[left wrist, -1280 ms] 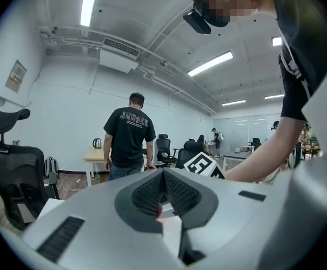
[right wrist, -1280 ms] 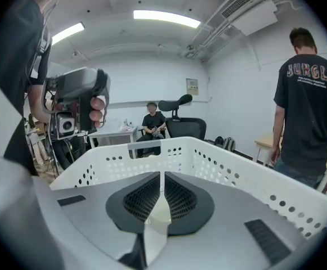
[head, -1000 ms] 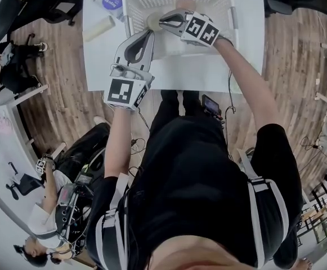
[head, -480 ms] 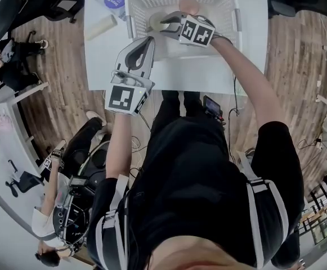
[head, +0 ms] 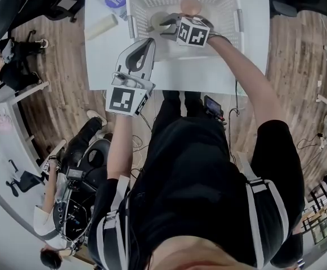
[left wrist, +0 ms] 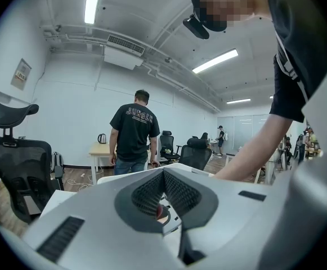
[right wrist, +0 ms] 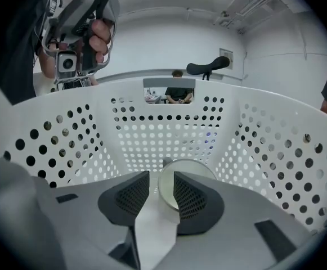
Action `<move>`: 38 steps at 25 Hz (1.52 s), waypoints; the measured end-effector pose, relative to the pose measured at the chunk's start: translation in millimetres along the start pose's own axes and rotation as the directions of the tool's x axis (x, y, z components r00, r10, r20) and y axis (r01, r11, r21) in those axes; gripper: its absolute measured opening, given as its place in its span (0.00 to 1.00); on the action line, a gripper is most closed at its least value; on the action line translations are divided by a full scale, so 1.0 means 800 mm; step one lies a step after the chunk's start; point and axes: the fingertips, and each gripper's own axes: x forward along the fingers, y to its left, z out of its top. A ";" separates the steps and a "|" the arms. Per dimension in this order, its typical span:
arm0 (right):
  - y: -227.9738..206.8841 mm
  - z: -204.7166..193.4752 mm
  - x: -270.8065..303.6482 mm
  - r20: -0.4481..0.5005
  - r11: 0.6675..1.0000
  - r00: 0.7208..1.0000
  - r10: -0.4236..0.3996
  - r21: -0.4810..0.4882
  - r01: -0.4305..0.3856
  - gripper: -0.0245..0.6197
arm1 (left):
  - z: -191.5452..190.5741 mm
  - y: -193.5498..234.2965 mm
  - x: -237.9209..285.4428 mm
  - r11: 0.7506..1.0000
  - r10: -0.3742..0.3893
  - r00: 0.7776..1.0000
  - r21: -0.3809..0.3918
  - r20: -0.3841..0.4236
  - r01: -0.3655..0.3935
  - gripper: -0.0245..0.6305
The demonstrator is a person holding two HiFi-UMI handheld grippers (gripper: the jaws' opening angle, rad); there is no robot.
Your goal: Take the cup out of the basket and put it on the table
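The right tool (head: 166, 26) reaches down into the white plastic basket (head: 130, 4), its jaws partly open. The cup (right wrist: 186, 166) sits between them at the basket's bottom, its pale round rim facing the right gripper view. One ribbed dark pad (right wrist: 191, 198) overlaps the rim and may be touching it, though the view does not settle this; the other pad stands clear of the cup. The basket's walls are smooth and punched with rows of round holes. The left tool (head: 145, 43) hovers above the white surface (head: 101, 55) just beside the basket's near wall, its jaws closed tip to tip on nothing. A cream cylinder (head: 100, 27) lies on the surface left of the basket.
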 end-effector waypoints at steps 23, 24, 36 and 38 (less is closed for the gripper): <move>-0.003 -0.011 0.001 -0.038 1.000 0.999 0.002 -0.013 -0.003 0.09 | 0.003 0.004 -0.005 1.000 0.004 1.000 -0.015 0.005 -0.004 0.07; -0.004 -0.010 -0.001 -0.038 1.000 0.999 0.000 -0.010 -0.001 0.09 | 0.003 0.003 -0.006 1.000 0.003 1.000 -0.013 0.003 -0.003 0.07; 0.002 0.011 -0.026 -0.009 1.000 1.000 0.013 0.023 -0.012 0.09 | 0.006 -0.008 -0.011 1.000 -0.014 1.000 -0.007 0.005 0.014 0.07; 0.002 0.016 -0.031 -0.002 1.000 1.000 0.008 0.021 -0.008 0.09 | 0.007 -0.010 -0.012 1.000 -0.019 1.000 -0.006 0.006 0.019 0.07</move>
